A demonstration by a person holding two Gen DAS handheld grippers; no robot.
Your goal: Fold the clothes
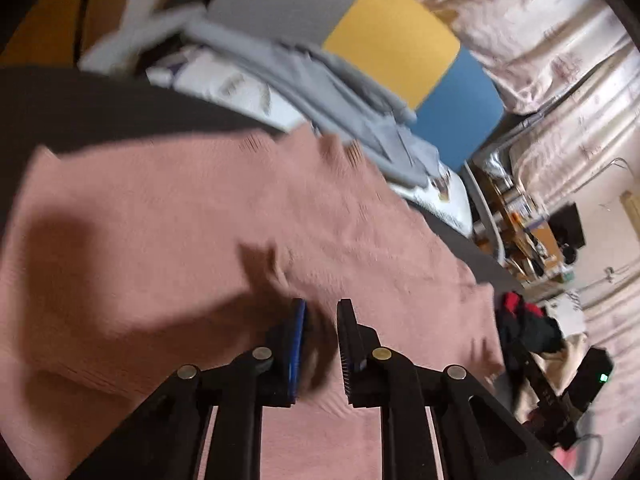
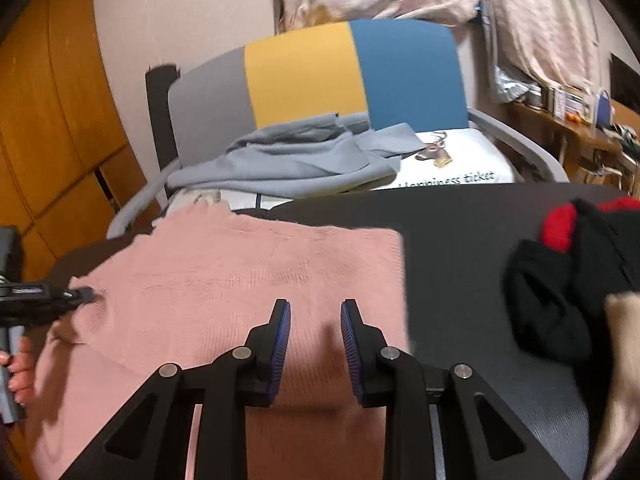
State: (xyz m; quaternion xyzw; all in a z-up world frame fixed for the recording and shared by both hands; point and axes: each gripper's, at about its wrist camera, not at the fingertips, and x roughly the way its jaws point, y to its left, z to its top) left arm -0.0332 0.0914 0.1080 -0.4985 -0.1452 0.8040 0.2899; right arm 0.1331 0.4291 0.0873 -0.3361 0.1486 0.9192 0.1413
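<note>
A pink knit sweater (image 2: 240, 280) lies spread on the dark table (image 2: 460, 240); it also fills the left wrist view (image 1: 180, 220). My left gripper (image 1: 320, 312) has a fold of the pink sweater between its fingers, with the jaws a little apart; it shows at the sweater's left edge in the right wrist view (image 2: 80, 294). My right gripper (image 2: 315, 308) is open and empty, just above the sweater's near middle.
A black and red garment (image 2: 560, 280) and a beige one (image 2: 624, 360) lie on the table at the right. Behind the table stands a grey, yellow and blue chair (image 2: 320, 72) with grey clothes (image 2: 300, 160) and a white printed cushion (image 2: 460, 164).
</note>
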